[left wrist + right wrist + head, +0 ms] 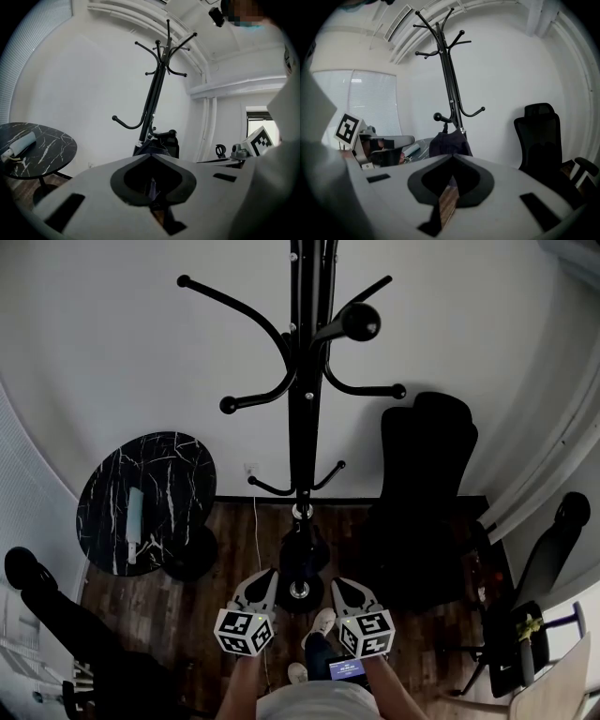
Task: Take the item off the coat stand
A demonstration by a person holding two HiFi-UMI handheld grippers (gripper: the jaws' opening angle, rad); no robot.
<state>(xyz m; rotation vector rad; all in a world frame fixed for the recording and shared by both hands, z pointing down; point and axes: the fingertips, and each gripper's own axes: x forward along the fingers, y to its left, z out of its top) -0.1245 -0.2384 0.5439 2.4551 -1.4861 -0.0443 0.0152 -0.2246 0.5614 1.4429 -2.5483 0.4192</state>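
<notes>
A tall black coat stand (304, 381) rises straight ahead of me against the white wall. Its curved hooks spread out near the top, and it also shows as the coat stand (157, 89) and the coat stand (449, 79). Low on the pole, a dark cloth item (449, 143) hangs from a ball-tipped hook. The same dark item (158, 144) shows near the stand's foot, and from above it is a dark bundle (302, 554). My left gripper (265, 579) and right gripper (339, 587) are side by side short of the stand's base. Both are shut and hold nothing. Neither touches the item.
A round black marble table (178, 474) stands at the left with a pale folded object (134, 514) on it. A black office chair (422, 484) is close on the stand's right, and another chair (553, 549) sits further right. A thin cable (255, 521) runs down the wall. My shoe (322, 622) is on the wooden floor.
</notes>
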